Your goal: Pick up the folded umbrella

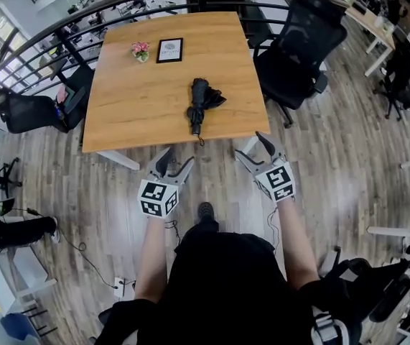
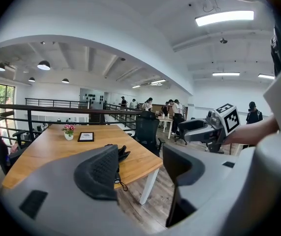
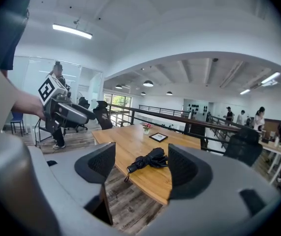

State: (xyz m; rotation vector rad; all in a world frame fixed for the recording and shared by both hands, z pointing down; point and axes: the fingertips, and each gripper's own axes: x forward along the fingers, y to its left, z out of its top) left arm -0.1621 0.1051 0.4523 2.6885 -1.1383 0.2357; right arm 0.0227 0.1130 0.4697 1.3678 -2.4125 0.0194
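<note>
A folded black umbrella lies on the wooden table near its front edge, with the handle and wrist strap pointing toward me. Both grippers hover over the floor just short of that edge. My left gripper is open and empty, to the left of the umbrella's handle. My right gripper is also open and empty, to the handle's right. In the right gripper view the umbrella shows between the spread jaws, well ahead of them. In the left gripper view the left jaw partly hides the umbrella.
A small pot of pink flowers and a framed card stand at the table's far side. A black office chair is at the table's right and another chair at its left. A railing runs behind.
</note>
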